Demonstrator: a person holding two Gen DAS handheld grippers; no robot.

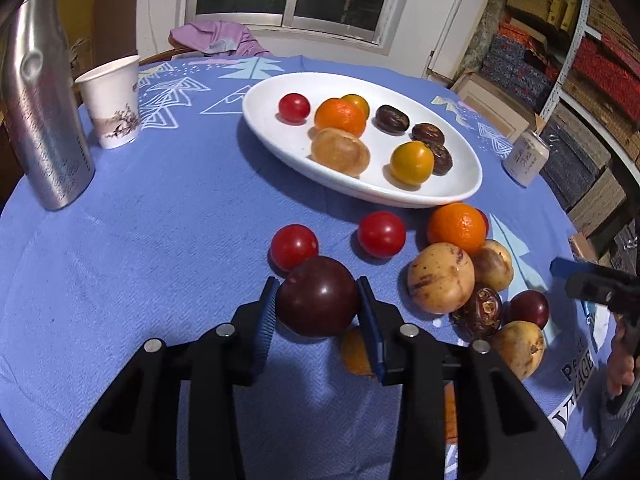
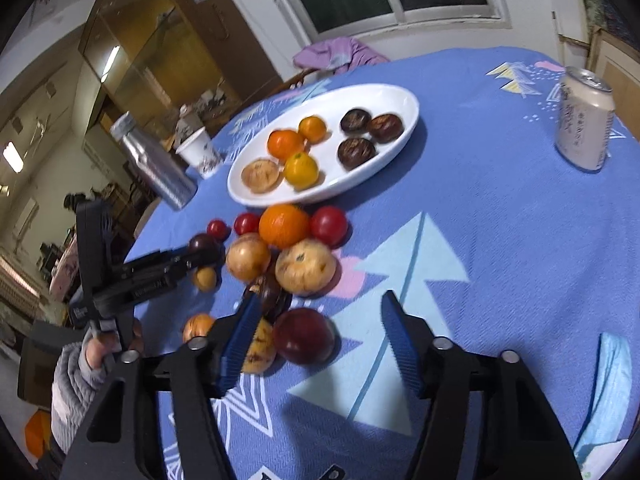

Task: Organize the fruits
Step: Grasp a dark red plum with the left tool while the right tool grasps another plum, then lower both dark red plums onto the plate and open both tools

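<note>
The left gripper (image 1: 318,300) clamps a dark plum (image 1: 318,297) beside the white plate (image 1: 280,136); the right gripper (image 2: 320,344) stands apart over another plum (image 2: 304,335).

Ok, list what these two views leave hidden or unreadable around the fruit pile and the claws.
- Left wrist view: the yellow-orange fruit under the left claw is mostly covered by a finger and the dark plum.
- Left wrist view: the right claw is cut by the frame edge; jaws unseen.
- Right wrist view: motion blur smears the wrinkled dark fruit behind the right claw's finger.
</note>
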